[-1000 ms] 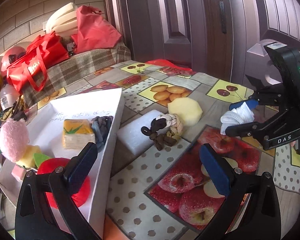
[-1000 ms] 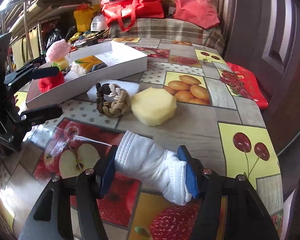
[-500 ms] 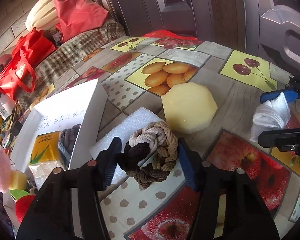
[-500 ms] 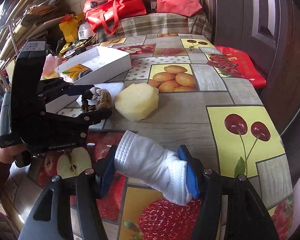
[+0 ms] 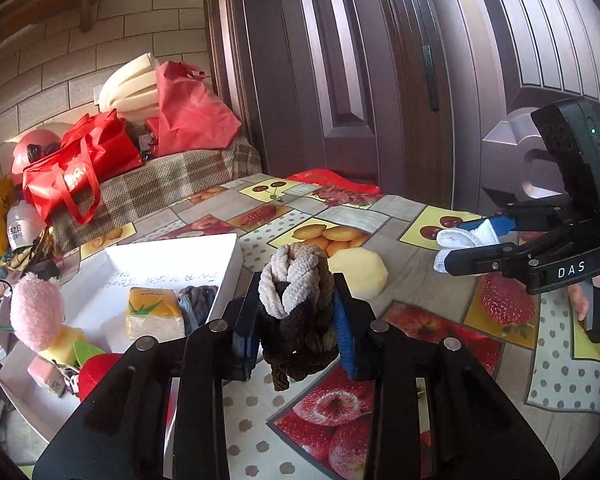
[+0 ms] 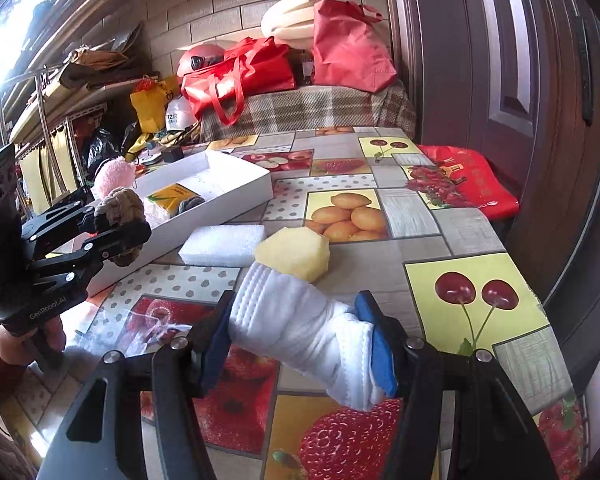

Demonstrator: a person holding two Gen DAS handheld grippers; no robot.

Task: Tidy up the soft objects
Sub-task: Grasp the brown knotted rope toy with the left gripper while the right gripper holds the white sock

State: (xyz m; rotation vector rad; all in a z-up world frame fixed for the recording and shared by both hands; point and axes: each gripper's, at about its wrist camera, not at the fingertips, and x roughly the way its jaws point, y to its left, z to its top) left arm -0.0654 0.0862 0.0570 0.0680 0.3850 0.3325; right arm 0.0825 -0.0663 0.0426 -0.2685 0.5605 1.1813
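Left gripper (image 5: 296, 330) jaws clenched on knotted scrunchie (image 5: 296, 316), right gripper (image 6: 300, 344) grasping white sock (image 6: 304, 330); carry level over white box (image 5: 230, 256) rim before releasing.

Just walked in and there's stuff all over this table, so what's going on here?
A person is sorting soft items with two handheld grippers. The left gripper, whose jaws have just closed, holds a knotted brown and beige rope toy lifted above the tablecloth. The right gripper holds a rolled white sock. A yellow sponge and a white foam block lie beside the white box.
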